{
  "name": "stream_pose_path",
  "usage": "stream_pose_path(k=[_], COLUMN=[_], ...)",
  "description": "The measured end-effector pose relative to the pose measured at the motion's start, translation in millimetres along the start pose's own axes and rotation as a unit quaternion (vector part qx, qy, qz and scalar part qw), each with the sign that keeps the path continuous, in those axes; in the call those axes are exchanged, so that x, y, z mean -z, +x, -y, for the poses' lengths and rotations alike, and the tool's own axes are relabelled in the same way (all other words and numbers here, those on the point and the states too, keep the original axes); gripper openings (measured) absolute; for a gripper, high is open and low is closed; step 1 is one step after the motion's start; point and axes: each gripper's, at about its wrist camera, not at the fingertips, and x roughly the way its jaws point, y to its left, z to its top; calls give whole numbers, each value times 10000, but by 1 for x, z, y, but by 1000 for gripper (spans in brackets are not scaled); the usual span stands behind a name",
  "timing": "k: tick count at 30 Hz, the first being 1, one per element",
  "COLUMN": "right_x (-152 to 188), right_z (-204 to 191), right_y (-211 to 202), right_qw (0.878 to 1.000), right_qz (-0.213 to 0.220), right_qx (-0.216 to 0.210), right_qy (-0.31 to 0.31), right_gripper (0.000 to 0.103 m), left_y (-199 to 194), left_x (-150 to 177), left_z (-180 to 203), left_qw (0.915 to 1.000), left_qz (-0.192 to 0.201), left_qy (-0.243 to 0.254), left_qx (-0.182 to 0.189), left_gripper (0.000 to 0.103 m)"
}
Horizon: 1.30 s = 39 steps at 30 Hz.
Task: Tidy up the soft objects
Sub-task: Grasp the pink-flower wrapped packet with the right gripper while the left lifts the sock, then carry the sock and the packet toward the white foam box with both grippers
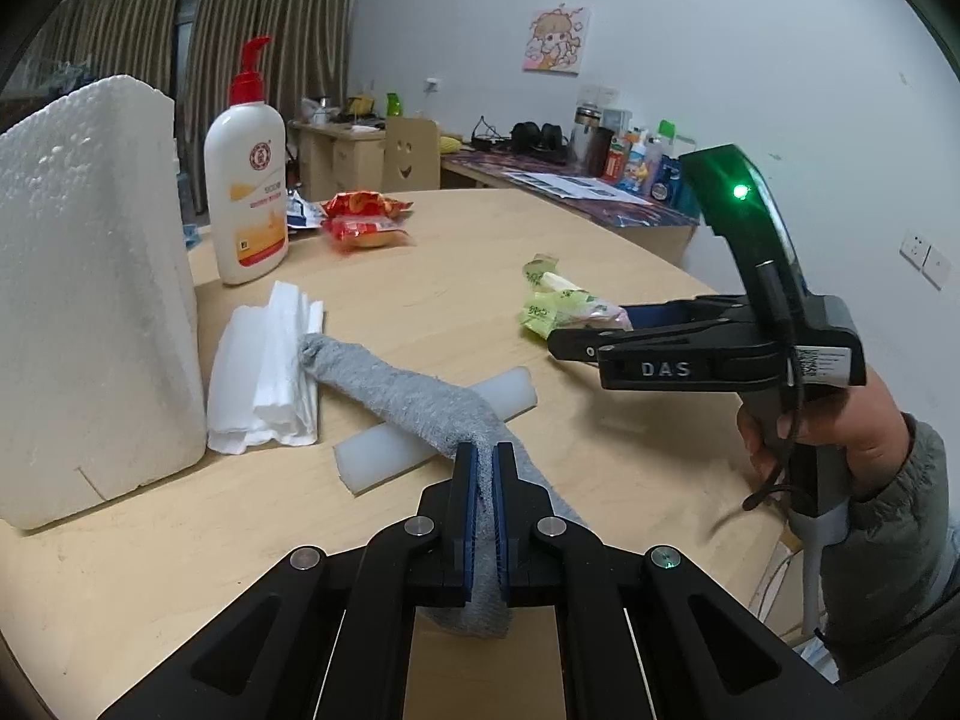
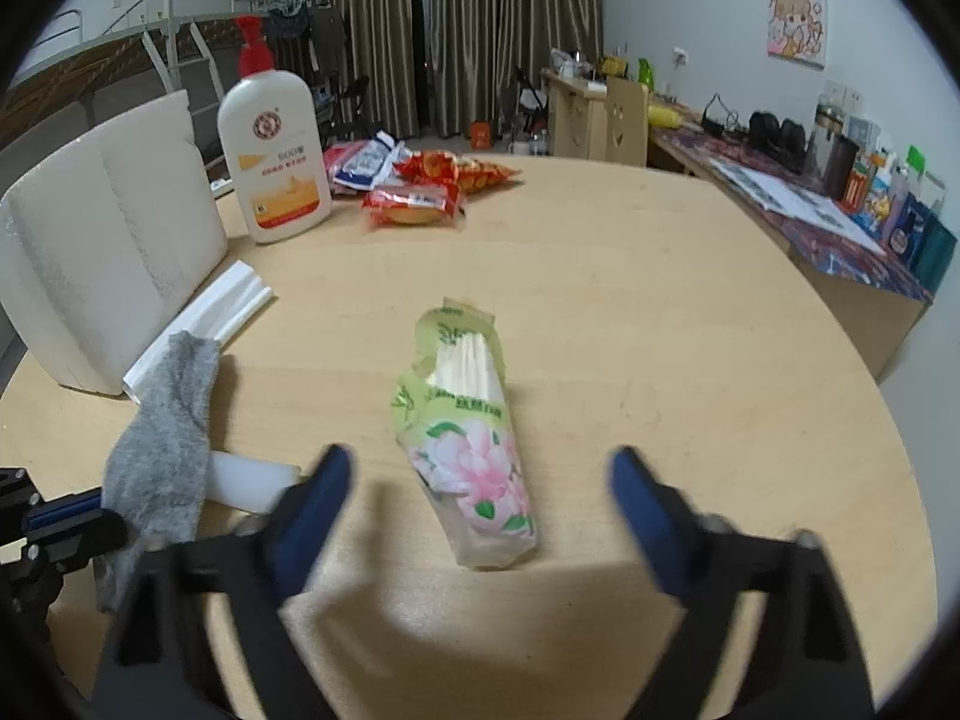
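My left gripper (image 1: 486, 456) is shut on a grey sock (image 1: 396, 387), which stretches away over a white foam bar (image 1: 432, 429) to a bundle of white foam sheets (image 1: 267, 360). The sock also shows in the right wrist view (image 2: 162, 450), hanging from the left gripper (image 2: 90, 516) at the left edge. My right gripper (image 2: 480, 480) is open, its jaws wide on either side of a green tissue pack with a pink flower (image 2: 468, 438) that lies on the table. In the left wrist view the right gripper (image 1: 576, 342) sits by the tissue pack (image 1: 558, 303).
A large white foam block (image 1: 90, 300) stands at the left. A white lotion bottle with red pump (image 1: 246, 180) and red snack packets (image 1: 360, 219) sit at the back of the round wooden table (image 1: 480, 240). A cluttered side desk (image 1: 570, 180) lies beyond.
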Motion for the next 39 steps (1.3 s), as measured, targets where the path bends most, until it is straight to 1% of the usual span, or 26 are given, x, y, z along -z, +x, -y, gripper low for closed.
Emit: stream_pose_path(k=[1,2,4,5,6,7,8,9,11,16,23,25,29,35,39], right_x=[0,0,0,0,0,0,0,-1,0,1,-1,-2,-3,-3,-2], right_z=[0,-1,-2,-3,-4,-5,-6,-7,-6,-2,-1,-1,-2,-5,-5], right_y=[2,3,4,5,6,8,7,7,6,-4,-31,-39,-56,-81,-96], right_qw=[10000,10000,9999,9999,9998,9997,9996,9996,9997,10000,9995,9991,9980,9960,9943], right_qz=[-52,-88,-119,-142,-176,-228,-228,-218,-201,-11,307,412,618,885,1058], right_qx=[20,34,51,63,62,55,82,85,108,81,-9,-31,-44,-13,-2], right_qy=[-5,15,-18,-44,-73,-104,-138,-165,-133,-25,71,92,125,123,139], right_gripper=[74,68,63,58,46,43,33,30,26,25,25,25,25,25,25], left_y=[-1,-1,-1,-1,-2,-2,-1,-2,-3,-11,-32,-38,-48,-66,-83], left_x=[0,0,-1,0,0,-1,-1,-1,-3,-9,-27,-32,-41,-53,-61], left_z=[0,0,2,2,2,2,2,1,1,3,11,13,13,17,22], left_qw=[10000,10000,10000,9999,9999,9999,9999,9999,9999,9997,9980,9971,9958,9921,9894], left_qz=[18,25,9,20,24,35,36,45,75,227,608,737,894,1184,1379], left_qy=[1,2,37,45,52,50,53,35,34,50,142,182,171,245,299], left_qx=[42,56,81,92,105,90,92,88,86,91,70,-6,-36,-328,-334], left_gripper=[5,5,5,5,5,5,5,5,5,5,5,5,5,5,5])
